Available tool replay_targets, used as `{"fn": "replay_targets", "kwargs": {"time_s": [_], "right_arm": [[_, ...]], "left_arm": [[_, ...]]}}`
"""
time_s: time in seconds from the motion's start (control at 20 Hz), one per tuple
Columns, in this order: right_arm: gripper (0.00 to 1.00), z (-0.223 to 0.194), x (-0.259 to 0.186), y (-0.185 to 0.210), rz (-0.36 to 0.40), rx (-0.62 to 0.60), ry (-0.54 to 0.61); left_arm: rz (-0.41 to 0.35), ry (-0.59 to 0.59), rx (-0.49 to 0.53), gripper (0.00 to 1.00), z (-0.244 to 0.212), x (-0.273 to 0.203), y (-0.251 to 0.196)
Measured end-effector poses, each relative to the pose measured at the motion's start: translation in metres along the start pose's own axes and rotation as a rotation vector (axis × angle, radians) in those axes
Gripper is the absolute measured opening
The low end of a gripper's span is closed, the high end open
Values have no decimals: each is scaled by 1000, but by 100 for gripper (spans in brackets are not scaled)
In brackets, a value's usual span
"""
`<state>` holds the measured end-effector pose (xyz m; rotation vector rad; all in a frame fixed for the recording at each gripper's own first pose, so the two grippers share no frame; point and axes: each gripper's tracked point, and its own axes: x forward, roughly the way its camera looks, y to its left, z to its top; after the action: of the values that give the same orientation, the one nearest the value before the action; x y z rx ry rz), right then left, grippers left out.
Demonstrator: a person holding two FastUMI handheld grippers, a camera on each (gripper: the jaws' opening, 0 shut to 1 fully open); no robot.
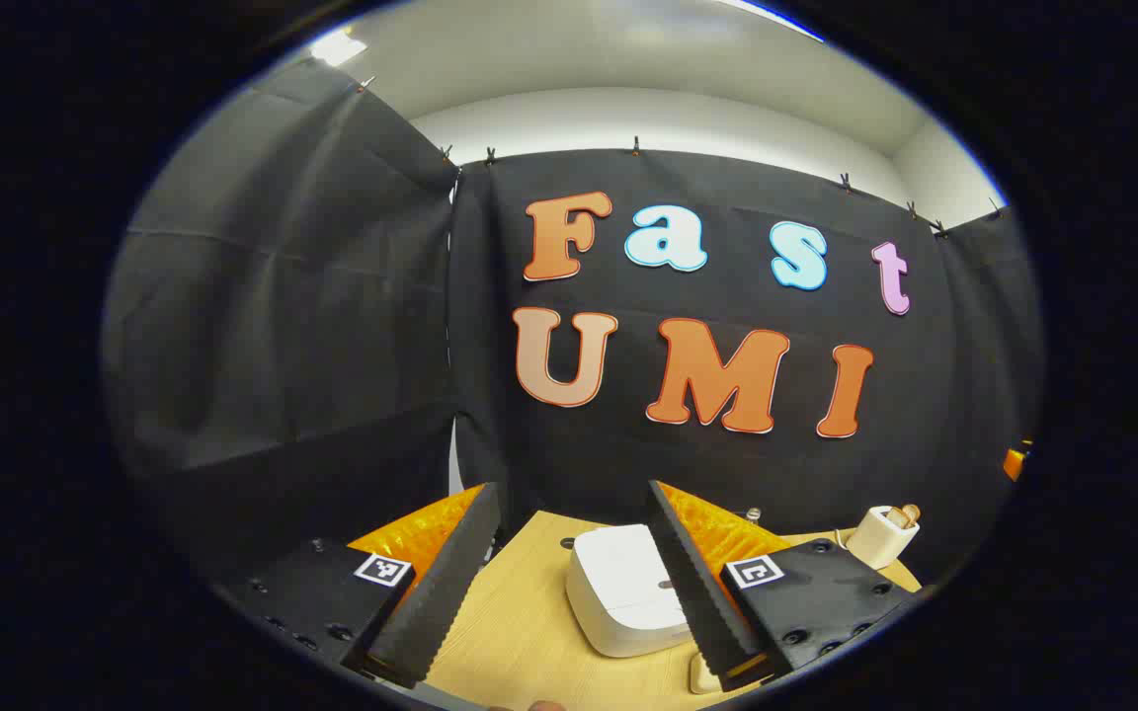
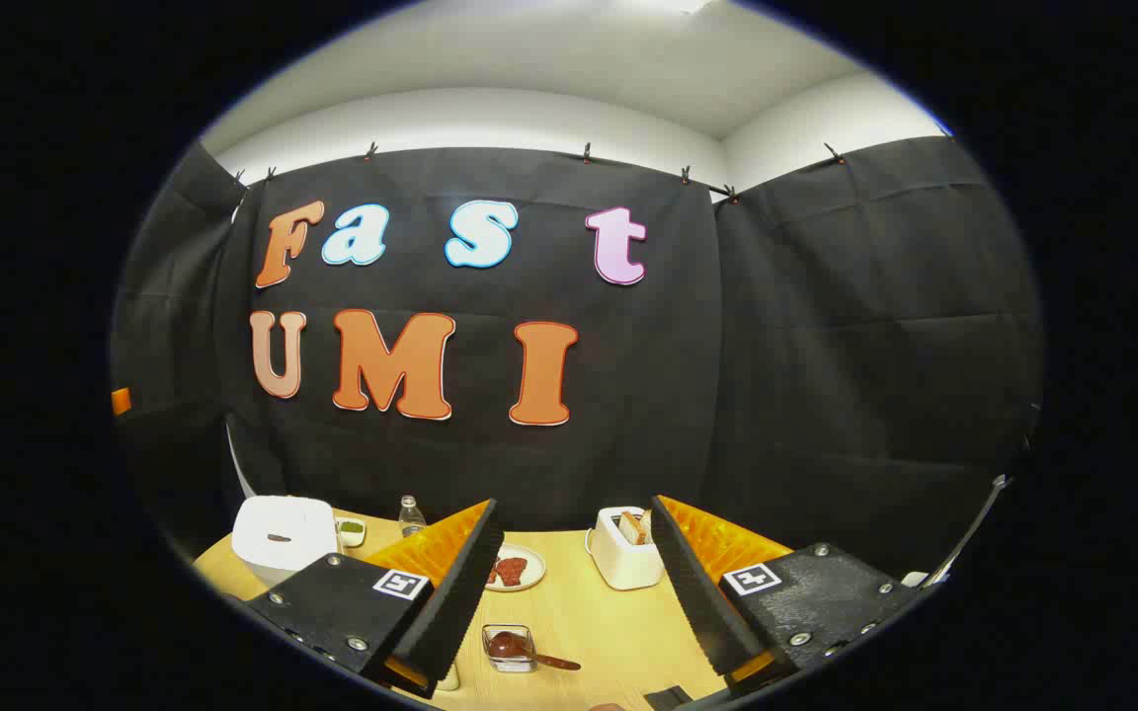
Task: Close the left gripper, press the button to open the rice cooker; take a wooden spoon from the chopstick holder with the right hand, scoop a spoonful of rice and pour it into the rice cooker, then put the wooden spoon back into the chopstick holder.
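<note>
1. You work over a light wooden table [image 2: 589, 617]; black cloth walls stand behind it and a white ceiling is above them.
2. In the left gripper view, your left gripper [image 1: 569, 583] has its fingers spread wide apart. It holds nothing and touches nothing.
3. In that same view the white rice cooker [image 1: 623, 592] sits on the table between the two fingers, with its lid closed. I take this cooker as the landmark for all places below.
4. Farther than the cooker and to its right, near the cloth wall, stands the cream chopstick holder [image 1: 882, 536]. Wooden handles [image 1: 903, 514] stick out from its top; I cannot tell which one is the spoon.
5. In the right gripper view, your right gripper [image 2: 574, 592] is also wide open and empty.
6. Nearest to this gripper, well to the right of the cooker [image 2: 284, 536], a small clear dish [image 2: 510, 647] lies on the table with a brown spoon [image 2: 529, 652] resting in it. What the dish contains, I cannot tell.
7. Behind the dish there is a round plate [image 2: 515, 570] with dark reddish pieces on it.
8. The chopstick holder [image 2: 625, 558] stands farther right than the plate, between the fingers.
9. Just beside the cooker, on its right side, is a small dish with something green [image 2: 351, 531], and then a small clear bottle [image 2: 412, 515], near the wall.
</note>
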<state>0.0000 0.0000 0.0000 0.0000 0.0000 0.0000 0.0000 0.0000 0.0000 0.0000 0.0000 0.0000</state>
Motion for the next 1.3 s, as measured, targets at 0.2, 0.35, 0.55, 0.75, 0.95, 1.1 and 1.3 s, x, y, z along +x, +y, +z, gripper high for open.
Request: {"fn": "replay_targets", "kwargs": {"time_s": [0.2, 0.35, 0.55, 0.75, 0.95, 1.1, 1.3], "right_arm": [[93, 1, -2, -7, -22, -15, 9], [93, 4, -1, -15, -35, -12, 13], [98, 18, -8, -9, -32, -30, -24], [95, 26, -10, -14, -35, -88, -62], [97, 19, -14, -1, 18, -28, -43], [93, 11, -15, -1, 19, -36, -33], [93, 12, -19, -2, 22, -16, -35]], "left_arm": [[-19, -8, 7, 100, 6, 14, -19], [-57, -18, 9, 100, 8, 21, -33], [-86, -8, -31, 100, 2, 28, -39], [-84, -15, -52, 100, 2, 27, -42], [-89, -25, -44, 100, 5, 17, -39], [-88, -32, -31, 100, 9, 11, -37], [-97, -43, -9, 100, 17, 9, -38]]}}
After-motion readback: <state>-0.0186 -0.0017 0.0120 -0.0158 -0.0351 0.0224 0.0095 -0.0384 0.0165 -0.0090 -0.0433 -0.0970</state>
